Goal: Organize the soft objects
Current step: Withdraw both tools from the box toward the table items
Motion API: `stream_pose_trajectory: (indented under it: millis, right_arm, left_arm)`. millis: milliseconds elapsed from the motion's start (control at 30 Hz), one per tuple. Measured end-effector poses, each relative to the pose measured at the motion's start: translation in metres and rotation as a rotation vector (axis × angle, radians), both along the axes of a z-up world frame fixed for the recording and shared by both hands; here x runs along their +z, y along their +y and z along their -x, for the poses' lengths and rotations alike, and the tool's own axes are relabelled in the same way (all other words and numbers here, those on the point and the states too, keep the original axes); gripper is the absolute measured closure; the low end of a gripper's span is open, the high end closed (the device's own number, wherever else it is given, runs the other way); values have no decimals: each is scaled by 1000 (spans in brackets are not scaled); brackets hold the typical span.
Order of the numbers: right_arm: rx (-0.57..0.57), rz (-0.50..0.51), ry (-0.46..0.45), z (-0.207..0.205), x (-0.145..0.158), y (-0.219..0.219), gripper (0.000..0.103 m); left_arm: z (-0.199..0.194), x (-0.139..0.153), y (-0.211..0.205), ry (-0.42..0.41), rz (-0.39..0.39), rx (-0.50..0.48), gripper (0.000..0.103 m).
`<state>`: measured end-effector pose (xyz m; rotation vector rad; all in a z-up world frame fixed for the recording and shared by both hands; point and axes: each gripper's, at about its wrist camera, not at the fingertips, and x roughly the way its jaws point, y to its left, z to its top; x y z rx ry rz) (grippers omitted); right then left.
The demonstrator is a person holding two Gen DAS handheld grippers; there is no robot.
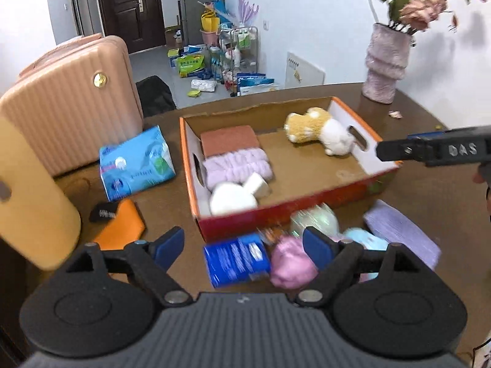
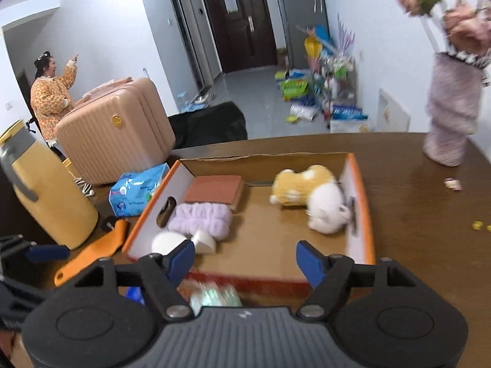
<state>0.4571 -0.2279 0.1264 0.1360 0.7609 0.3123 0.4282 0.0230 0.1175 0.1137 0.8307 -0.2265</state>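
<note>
- On the brown table [image 1: 429, 190] stands a cardboard box [image 1: 276, 214].
- A plush toy [image 2: 310, 199] lies at its far right.
- My left gripper [image 1: 244, 245] and right gripper [image 2: 245, 260] are both wide, holding nothing.

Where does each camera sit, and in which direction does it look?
Left wrist: on the left gripper, open, facing the box across loose soft items; the right gripper's arm enters at right.
Right wrist: on the right gripper, open, above the box's near wall, looking into it.
Shared: box, plush toy, vase, suitcase.
</note>
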Motion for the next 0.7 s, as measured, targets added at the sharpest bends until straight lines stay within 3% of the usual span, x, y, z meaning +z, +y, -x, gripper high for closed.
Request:
stream_pose_trajectory:
  millis: [133,300,433,533,600,700]
  right_arm:
    - [28,13,-91,71,-5,-12,24]
    - [53,37,-262,167,-25,-12,17]
    - [5,19,-326,226,-51,-5,16]
    - [-47,21,-387,265,-72,0,14]
    - [-70,20,-398,288,-87,3,8]
    - [-73,11,-364,306,-100,7,8]
  left_arm:
    - [55,-10,1,-74,13,-8,15]
    - [137,-31,1,-252,6,5,9]
    - [194,-50,-1,-343,29,61,8]
    - [235,-71,-7,-441,-25,121,3]
    - [256,-83,-6,-456,-12,156,2]
    - [271,-91,0,-403,67,192,2]
